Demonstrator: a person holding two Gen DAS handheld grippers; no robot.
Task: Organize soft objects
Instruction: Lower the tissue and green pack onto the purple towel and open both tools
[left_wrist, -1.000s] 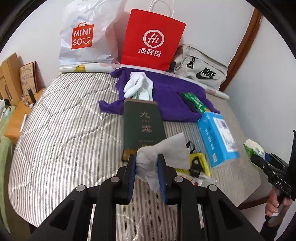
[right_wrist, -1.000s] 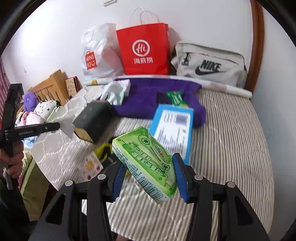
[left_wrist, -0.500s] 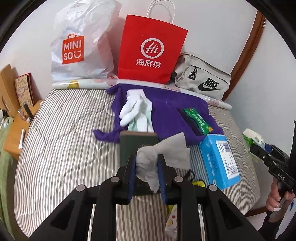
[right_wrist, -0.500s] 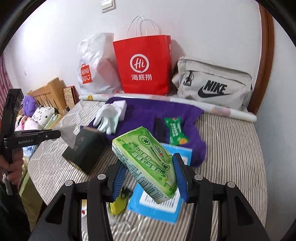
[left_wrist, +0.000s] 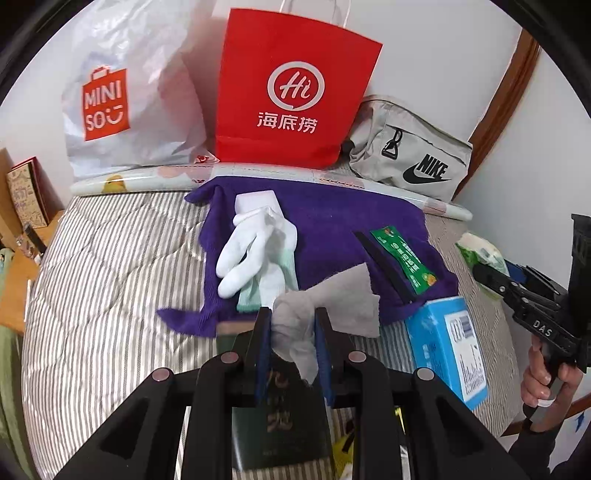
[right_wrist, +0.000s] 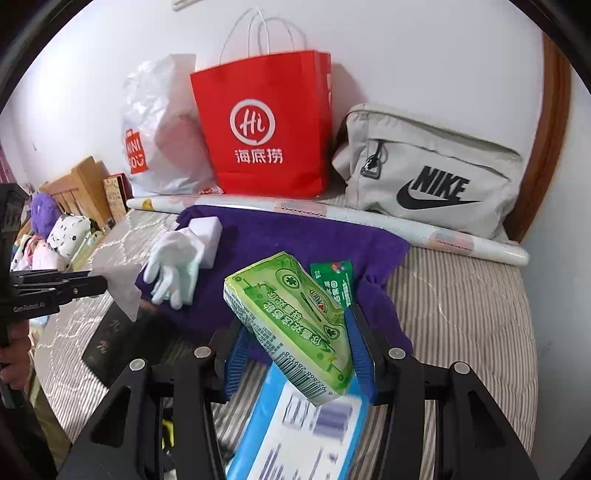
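Two tools clamped on soft goods, left tool (left_wrist: 291, 345) pinching grey cloth (left_wrist: 332, 299), right tool (right_wrist: 295, 350) gripping green tissue pack (right_wrist: 291, 325), apparently bound for purple towel (left_wrist: 332, 221).

Two black hand-held grippers with blue finger pads

The left gripper (left_wrist: 292, 334) has matte black angular arms, round silver pivot screws and ribbed blue pads; seen from the right camera at 9 o'clock, its side bears small white lettering. The right gripper (right_wrist: 295, 352) is built the same, and from the left camera at 3 o'clock its body reads "DAS" in white. A dark sleeve (left_wrist: 532, 452) covers the wrist at 4 o'clock.
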